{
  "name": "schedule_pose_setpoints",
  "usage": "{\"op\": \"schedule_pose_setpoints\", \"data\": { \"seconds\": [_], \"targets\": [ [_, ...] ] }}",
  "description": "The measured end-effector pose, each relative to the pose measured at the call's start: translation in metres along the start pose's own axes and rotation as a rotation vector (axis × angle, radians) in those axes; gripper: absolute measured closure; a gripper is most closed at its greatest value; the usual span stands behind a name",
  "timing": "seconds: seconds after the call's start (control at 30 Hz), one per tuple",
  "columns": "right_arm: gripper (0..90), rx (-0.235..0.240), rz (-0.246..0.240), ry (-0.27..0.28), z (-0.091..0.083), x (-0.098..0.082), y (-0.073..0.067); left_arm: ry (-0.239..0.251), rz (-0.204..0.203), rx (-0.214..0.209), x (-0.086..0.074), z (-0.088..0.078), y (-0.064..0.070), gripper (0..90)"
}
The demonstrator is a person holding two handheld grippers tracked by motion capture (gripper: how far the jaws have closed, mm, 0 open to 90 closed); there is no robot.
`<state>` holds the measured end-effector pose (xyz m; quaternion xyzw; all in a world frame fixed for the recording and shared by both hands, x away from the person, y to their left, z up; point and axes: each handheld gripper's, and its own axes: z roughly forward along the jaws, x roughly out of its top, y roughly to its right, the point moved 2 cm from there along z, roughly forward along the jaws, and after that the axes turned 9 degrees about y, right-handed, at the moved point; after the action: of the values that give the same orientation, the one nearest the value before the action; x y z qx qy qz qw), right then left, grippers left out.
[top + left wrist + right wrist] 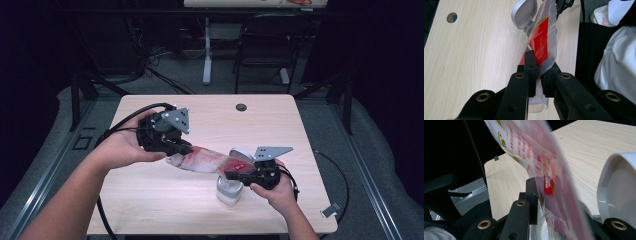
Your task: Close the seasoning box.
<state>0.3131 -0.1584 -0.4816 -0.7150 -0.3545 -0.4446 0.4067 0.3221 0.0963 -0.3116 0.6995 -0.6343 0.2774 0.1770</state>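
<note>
Left tool (184, 148) pinches one end of a red-printed plastic packet (205, 161); right tool (231, 175) pinches the other end, at about 4 o'clock from the left. The packet hangs stretched between them above the worktop (150, 200), its low end over a white container (229, 192) with a flip lid (241, 153), probably so the contents can tip in.

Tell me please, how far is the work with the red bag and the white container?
Done: the white container stands on the table with its lid open. In hand: the left gripper and right gripper each clamp one end of the red bag, held over the container. Left, probably: getting the bag or its contents into the container.
</note>
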Motion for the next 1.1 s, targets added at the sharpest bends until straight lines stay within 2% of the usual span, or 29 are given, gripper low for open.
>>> {"op": "schedule_pose_setpoints", "data": {
  "seconds": [0.5, 0.83, 1.1],
  "targets": [
    [83.3, 0.043, 0.011, -0.021, 0.0007, 0.0002, -0.0018, 0.002, 0.000, -0.005, 0.0000, -0.0012, -0.0002, 85.1],
    [83.2, 0.031, 0.006, -0.028, -0.0036, 0.0007, 0.0004, 0.008, 0.002, -0.008, 0.0027, 0.0021, -0.0006, 85.0],
    [83.4, 0.009, 0.005, -0.002, 0.0007, -0.0009, 0.0009, -0.003, 0.002, 0.001, 0.0027, 0.0000, -0.0008, 85.1]
  ]
}}
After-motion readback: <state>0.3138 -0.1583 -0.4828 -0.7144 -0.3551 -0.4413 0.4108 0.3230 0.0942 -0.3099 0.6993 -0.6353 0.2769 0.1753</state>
